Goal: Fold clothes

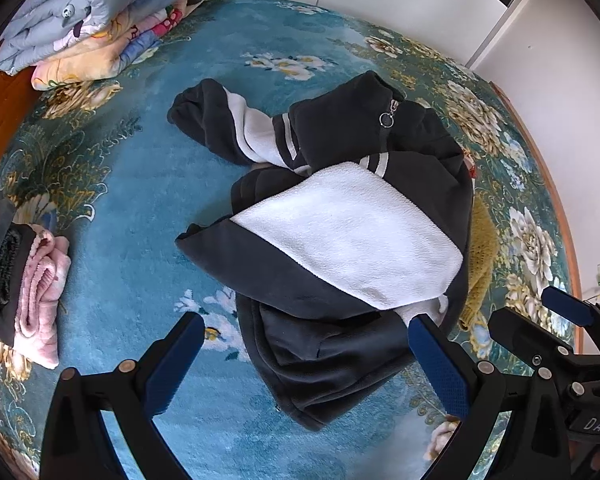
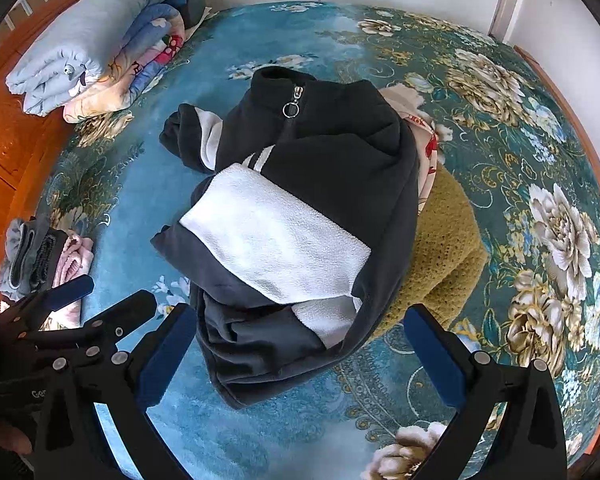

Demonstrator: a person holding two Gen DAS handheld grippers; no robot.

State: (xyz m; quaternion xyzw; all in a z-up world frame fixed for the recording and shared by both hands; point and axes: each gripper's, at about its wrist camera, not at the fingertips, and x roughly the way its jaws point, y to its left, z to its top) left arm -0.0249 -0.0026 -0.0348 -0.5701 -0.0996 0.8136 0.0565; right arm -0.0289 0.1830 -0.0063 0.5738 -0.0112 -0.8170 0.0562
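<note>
Left gripper (image 1: 304,356) and right gripper (image 2: 296,350) hover side by side over bed (image 1: 112,200), fingers spread, nothing held. Black-and-white fleece jacket (image 2: 300,216) lies bunched mid-bed. Right view exposes mustard knit (image 2: 444,248) beneath; left view shows only sliver. Folded pile (image 1: 24,284) cut off at edge

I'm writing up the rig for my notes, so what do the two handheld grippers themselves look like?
Both match: the left gripper and right gripper have matte black angular frames with two long fingers, each faced with a textured blue pad. Round silver pins sit along the finger linkages. White lettering marks the bodies; "DAS" is readable on the right gripper in the left wrist view. No cables or sleeves show.
</note>
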